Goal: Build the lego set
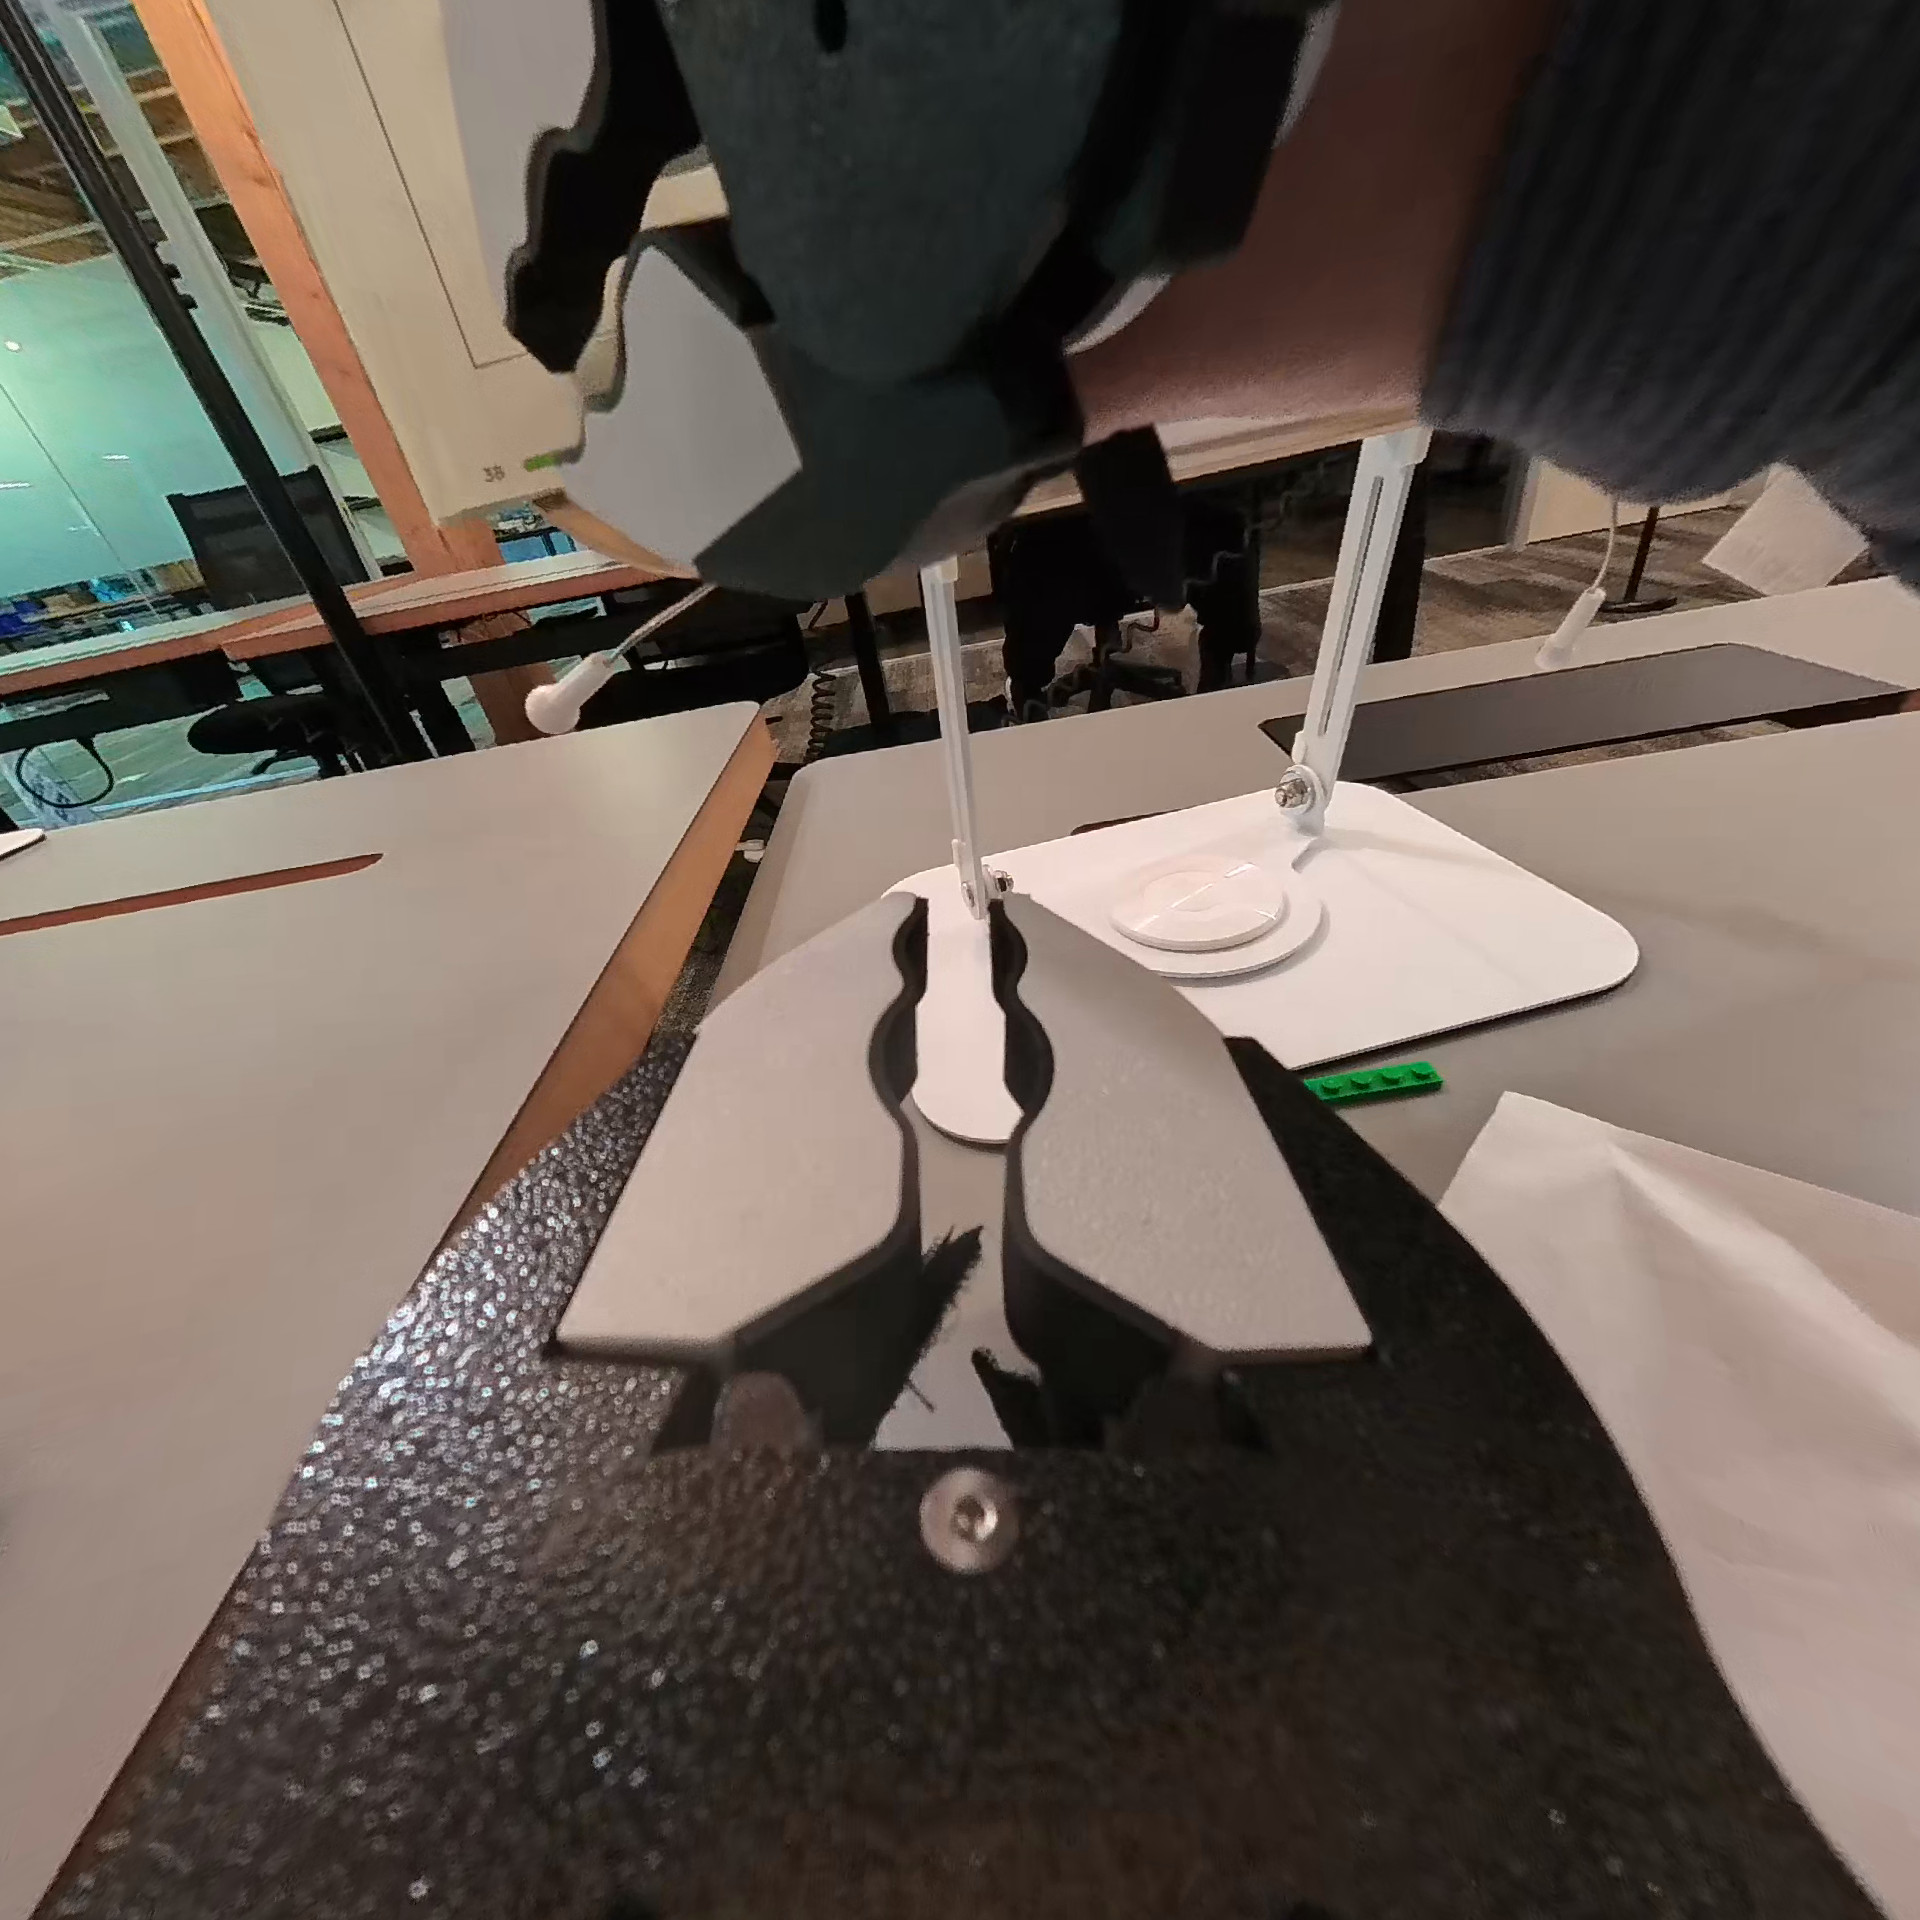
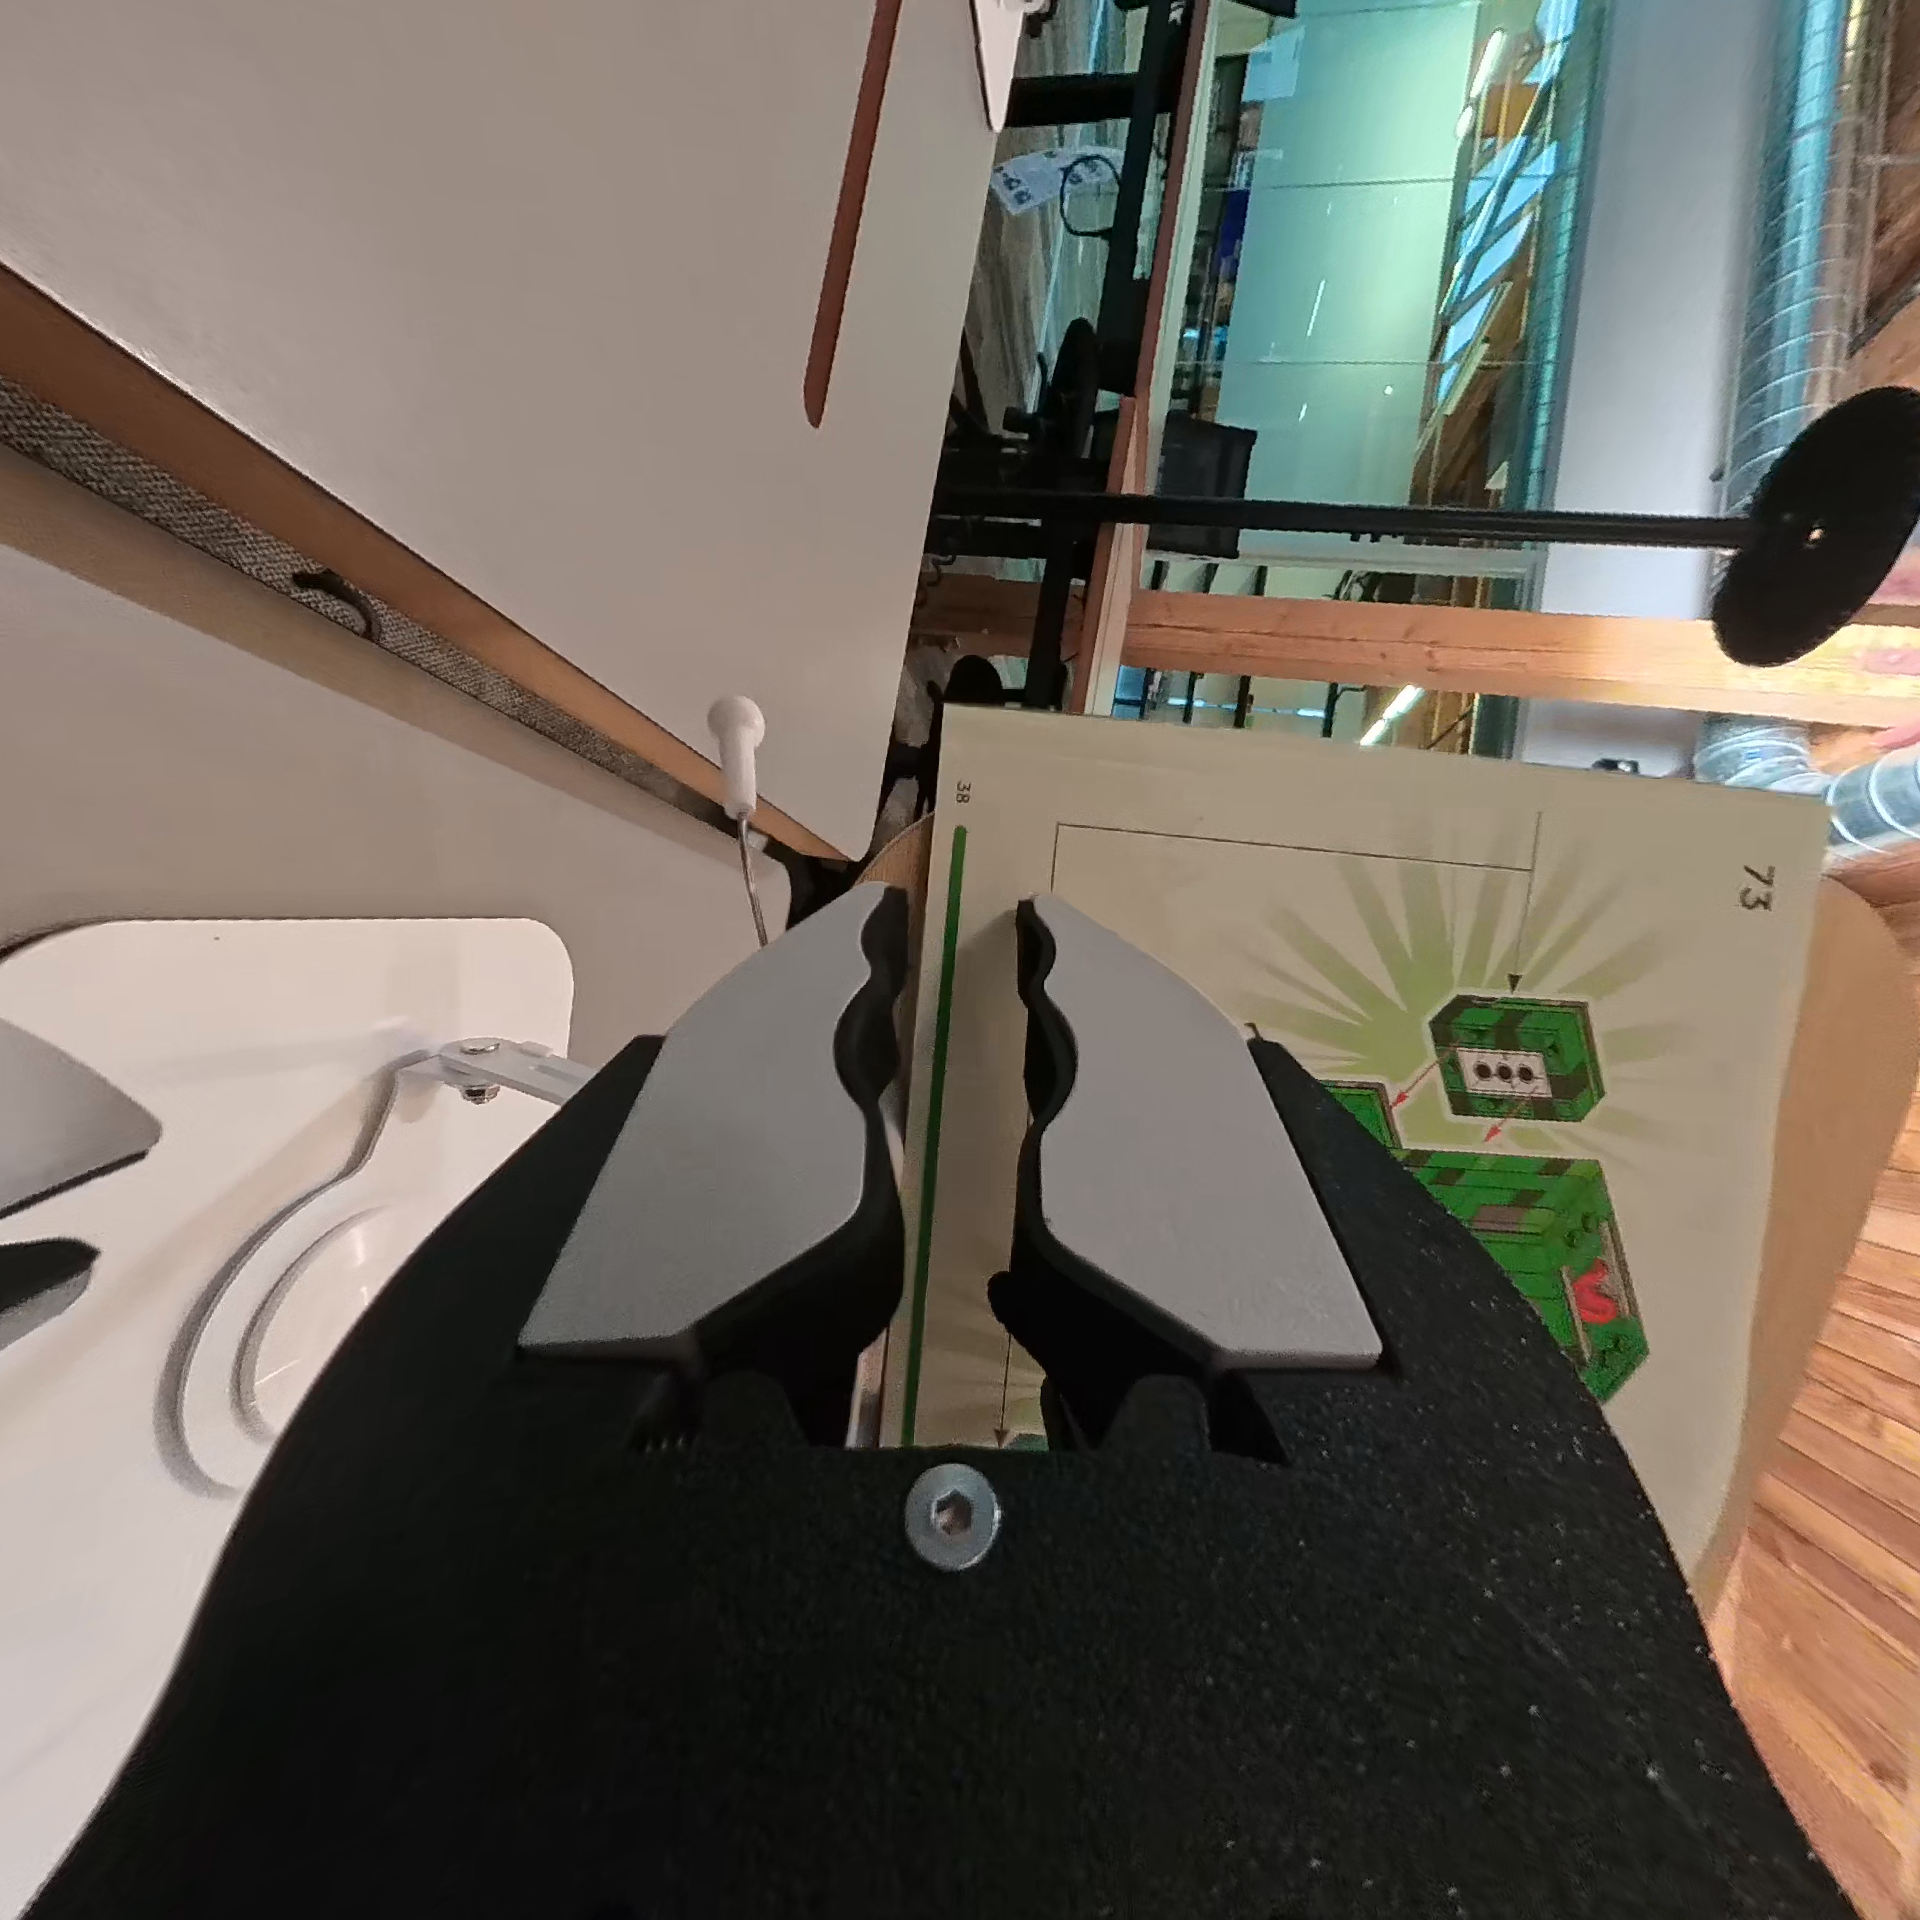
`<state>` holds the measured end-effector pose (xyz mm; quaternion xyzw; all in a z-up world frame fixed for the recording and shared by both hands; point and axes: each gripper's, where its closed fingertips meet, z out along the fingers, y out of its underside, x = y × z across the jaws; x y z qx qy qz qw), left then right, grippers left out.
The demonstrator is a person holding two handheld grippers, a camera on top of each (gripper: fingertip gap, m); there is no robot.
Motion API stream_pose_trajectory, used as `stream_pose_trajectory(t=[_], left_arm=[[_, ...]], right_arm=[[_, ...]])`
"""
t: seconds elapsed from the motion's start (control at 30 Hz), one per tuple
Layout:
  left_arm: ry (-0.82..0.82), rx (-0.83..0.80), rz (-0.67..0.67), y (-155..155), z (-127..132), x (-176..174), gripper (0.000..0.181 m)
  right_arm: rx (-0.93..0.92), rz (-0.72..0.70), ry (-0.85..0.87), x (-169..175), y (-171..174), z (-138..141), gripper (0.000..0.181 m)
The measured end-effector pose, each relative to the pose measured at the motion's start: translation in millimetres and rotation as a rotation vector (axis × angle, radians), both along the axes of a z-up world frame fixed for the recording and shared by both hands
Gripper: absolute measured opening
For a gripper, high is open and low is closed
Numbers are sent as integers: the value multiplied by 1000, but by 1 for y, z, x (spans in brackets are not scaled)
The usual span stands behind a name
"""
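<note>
A green four-stud lego plate (image 1: 1374,1084) lies flat on the grey table, just right of my left gripper (image 1: 961,914). That gripper is empty, its jaws a narrow gap apart, low over the white stand base (image 1: 1455,935). The instruction booklet (image 2: 1351,935) stands on the stand, open at a page with a green blocky model. My right gripper (image 2: 956,909) is open with the page's edge between its jaws, not clamped. In the left wrist view it (image 1: 571,395) hangs overhead, held by a hand with a grey sleeve (image 1: 1714,208).
A white crumpled sheet or bag (image 1: 1714,1403) lies at the right. A black mat (image 1: 1610,696) lies behind the stand. A white plug on a cable (image 1: 561,707) dangles by the gap to the neighbouring table (image 1: 312,987). The stand's two white arms (image 1: 1351,623) rise from the base. The tips of one gripper are about 12 cm away from the tips of the other. The green four-stud lego plate (image 1: 1374,1084) is about 12 cm from my left fingertips and 25 cm from my right.
</note>
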<state>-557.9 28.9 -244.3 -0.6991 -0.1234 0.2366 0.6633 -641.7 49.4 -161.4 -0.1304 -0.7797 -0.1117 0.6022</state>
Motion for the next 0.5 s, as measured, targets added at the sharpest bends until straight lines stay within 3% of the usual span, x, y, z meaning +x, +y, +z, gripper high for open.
stream_pose_trajectory(t=[0.27, 0.5], left_arm=[[-2, 1, -1, 0, 0, 0, 11], [2, -7, -4, 1, -1, 0, 11]], right_arm=[[33, -43, 4, -3, 5, 1, 16], [4, -11, 20, 4, 0, -2, 0]])
